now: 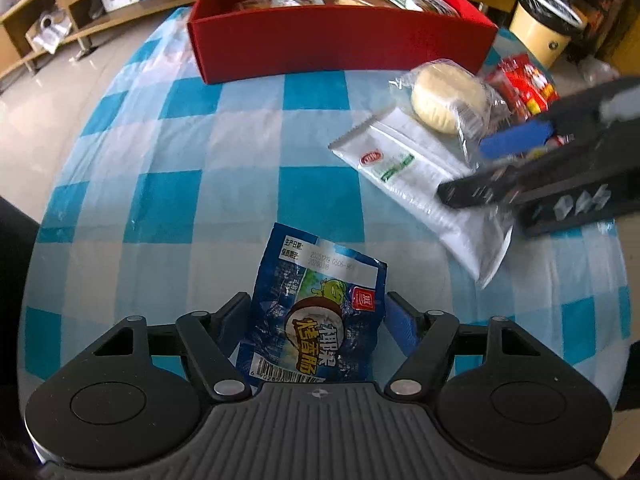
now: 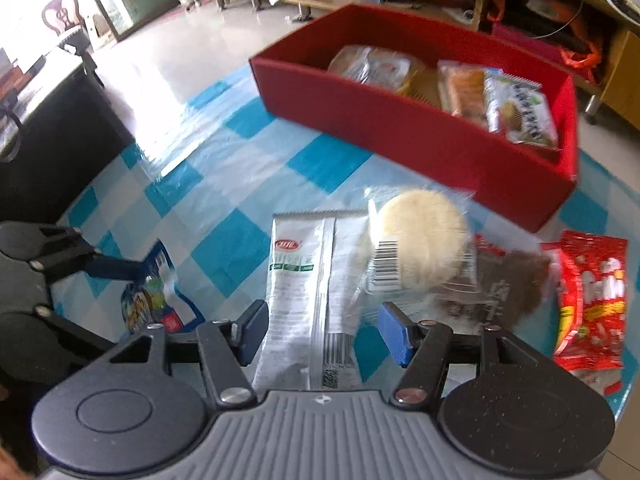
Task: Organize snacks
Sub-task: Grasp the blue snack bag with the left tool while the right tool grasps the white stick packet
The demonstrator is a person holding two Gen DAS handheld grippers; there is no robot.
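A blue snack packet [image 1: 316, 312] lies on the checked cloth between the open fingers of my left gripper [image 1: 318, 320]; the pads stand beside it with small gaps. It also shows in the right wrist view [image 2: 150, 300]. My right gripper [image 2: 324, 330] is open around the near end of a long white packet [image 2: 304, 292], also in the left wrist view [image 1: 416, 184]. A wrapped round pale cake [image 2: 420, 240] lies on the white packet's far end. A red box [image 2: 400, 128] at the back holds several wrapped snacks.
A red candy bag [image 2: 592, 304] and a dark wrapped snack [image 2: 516, 284] lie at the right. The table has a blue and white checked cloth [image 1: 200, 152]. Wooden shelves [image 1: 80, 4] and a cream bin [image 1: 544, 20] stand beyond the table.
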